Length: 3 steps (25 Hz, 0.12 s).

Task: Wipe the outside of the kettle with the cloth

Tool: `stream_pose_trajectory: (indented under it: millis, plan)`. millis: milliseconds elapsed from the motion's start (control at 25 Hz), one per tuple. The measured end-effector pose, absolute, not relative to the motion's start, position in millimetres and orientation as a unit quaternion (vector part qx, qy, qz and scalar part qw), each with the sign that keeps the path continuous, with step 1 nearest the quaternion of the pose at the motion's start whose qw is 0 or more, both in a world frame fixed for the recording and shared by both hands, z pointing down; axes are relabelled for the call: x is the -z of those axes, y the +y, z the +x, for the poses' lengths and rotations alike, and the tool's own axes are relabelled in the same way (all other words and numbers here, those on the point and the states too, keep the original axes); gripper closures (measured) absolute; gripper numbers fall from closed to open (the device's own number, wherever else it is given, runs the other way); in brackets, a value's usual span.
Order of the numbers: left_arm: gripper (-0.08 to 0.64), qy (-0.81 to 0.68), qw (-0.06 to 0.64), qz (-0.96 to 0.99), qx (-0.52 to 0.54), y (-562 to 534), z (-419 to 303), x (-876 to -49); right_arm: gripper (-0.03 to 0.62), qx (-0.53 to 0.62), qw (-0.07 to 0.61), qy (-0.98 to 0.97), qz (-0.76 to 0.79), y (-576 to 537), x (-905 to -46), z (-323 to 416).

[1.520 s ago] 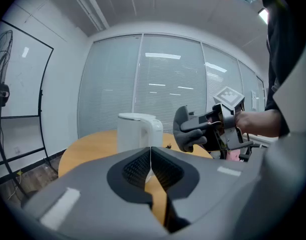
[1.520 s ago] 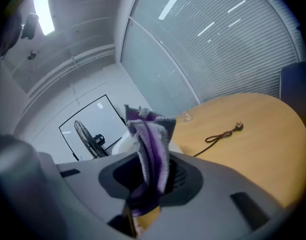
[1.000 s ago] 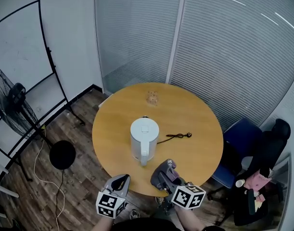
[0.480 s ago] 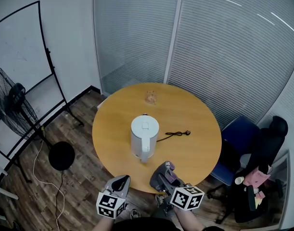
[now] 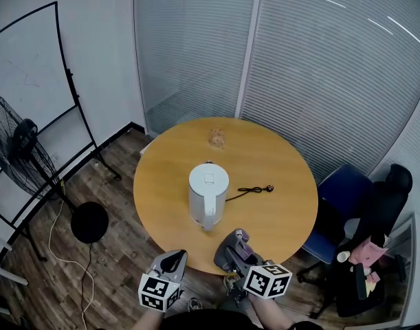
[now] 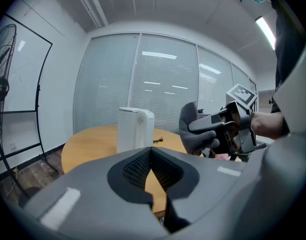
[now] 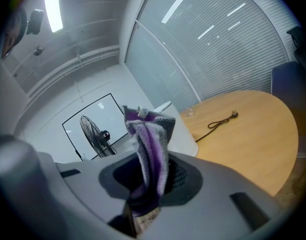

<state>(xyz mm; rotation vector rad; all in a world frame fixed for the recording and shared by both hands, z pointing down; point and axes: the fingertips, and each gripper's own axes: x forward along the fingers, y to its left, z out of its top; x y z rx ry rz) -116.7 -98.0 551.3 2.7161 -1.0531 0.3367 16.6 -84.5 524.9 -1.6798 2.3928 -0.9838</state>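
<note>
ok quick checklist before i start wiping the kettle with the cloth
1. Cloth clamped in right gripper: ok.
2. Left gripper shut, nothing in it: ok.
3. Kettle upright on table, lid down: ok.
4. Cloth against kettle: not ok, both grippers hang at the near table edge, short of it.
5. Cord clear of kettle: cannot tell, its end runs close to the kettle's side.

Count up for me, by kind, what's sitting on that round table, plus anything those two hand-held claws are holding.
White kettle: 1
Black power cord: 1
Small clear object at the far edge: 1
Purple-grey cloth: 1
Total: 4
</note>
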Motion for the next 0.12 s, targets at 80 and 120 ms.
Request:
stream_pose_trajectory:
  millis: [80, 120]
  plan:
    - [0.549, -0.355, 0.104, 0.922, -0.113, -99.4, -115.5, -551.3, 0.497, 0.318, 0.028, 0.776, -0.544, -85.5, -525.0, 16.2]
    - [0.549, -0.354, 0.104, 0.923, -0.113, -100.1, -114.9, -551.3, 0.497, 0.317, 0.028, 0.776, -0.544, -86.1, -525.0, 15.9]
